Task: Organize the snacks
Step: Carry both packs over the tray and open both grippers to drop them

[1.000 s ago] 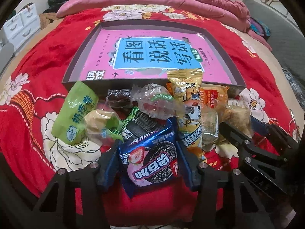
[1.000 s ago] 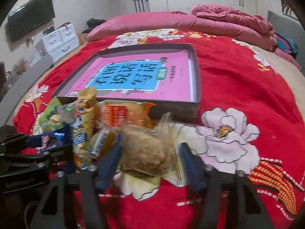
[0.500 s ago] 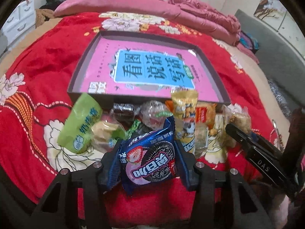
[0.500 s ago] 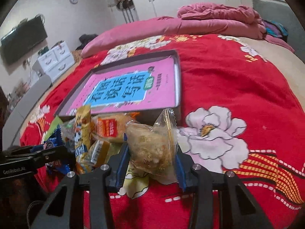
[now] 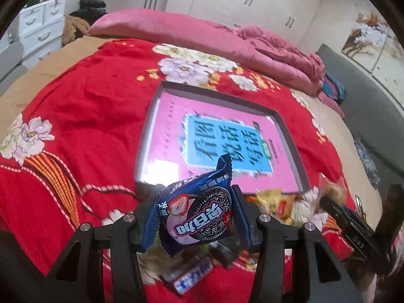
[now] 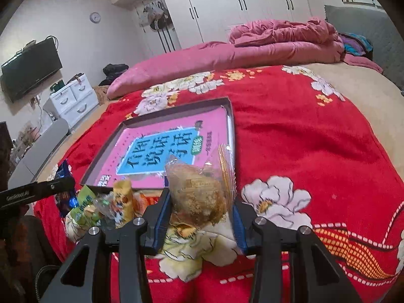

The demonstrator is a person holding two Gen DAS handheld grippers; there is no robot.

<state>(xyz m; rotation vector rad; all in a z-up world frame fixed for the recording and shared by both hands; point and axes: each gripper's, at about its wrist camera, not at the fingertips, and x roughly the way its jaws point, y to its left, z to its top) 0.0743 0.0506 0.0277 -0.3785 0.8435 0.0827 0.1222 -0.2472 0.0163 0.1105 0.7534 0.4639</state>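
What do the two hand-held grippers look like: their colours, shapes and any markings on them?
Both are alike. The left hand-held gripper and the right hand-held gripper have black angular frames with triangular cut-outs, silver round screw heads at the joints, and flat fingers lined with blue pads. Seen sideways from the right wrist camera, the left one bears small pale lettering, too blurred to read. No cables show.

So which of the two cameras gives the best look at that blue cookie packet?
The left wrist view: the blue cookie packet sits front and centre, clamped in the left gripper, its strawberry and cookie picture readable. The right wrist view shows only a blue sliver of the packet at the far left edge, partly behind that gripper's finger.
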